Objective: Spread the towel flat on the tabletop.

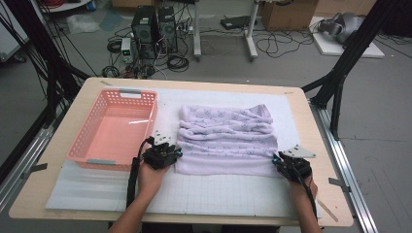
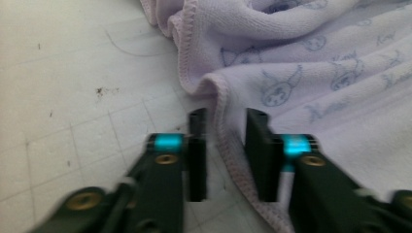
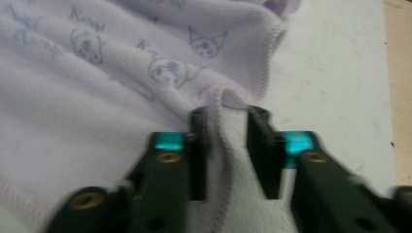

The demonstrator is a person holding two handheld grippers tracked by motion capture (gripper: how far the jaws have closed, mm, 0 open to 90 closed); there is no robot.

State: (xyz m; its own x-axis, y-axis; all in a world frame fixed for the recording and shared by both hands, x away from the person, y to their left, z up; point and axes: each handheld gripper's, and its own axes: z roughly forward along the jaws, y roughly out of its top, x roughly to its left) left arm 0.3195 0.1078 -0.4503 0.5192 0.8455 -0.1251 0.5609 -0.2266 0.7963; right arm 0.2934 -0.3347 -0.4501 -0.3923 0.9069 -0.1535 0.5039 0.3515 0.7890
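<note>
A lilac towel (image 1: 226,138) printed with small cartoon faces lies rumpled in folds on the white grid mat (image 1: 218,194). My left gripper (image 1: 176,153) sits at the towel's near left corner. In the left gripper view, the left gripper (image 2: 227,116) is open, with the stitched hem of the towel (image 2: 316,73) running up between its jaws, which stand apart from it. My right gripper (image 1: 278,158) is at the near right corner. In the right gripper view, the right gripper (image 3: 228,114) is open astride a raised fold of the towel (image 3: 97,97).
A pink plastic basket (image 1: 150,121), with nothing in it, stands on the mat left of the towel, close to my left hand. The wooden table edge (image 1: 335,194) runs just right of my right hand. Cables and computer boxes lie on the floor beyond the table.
</note>
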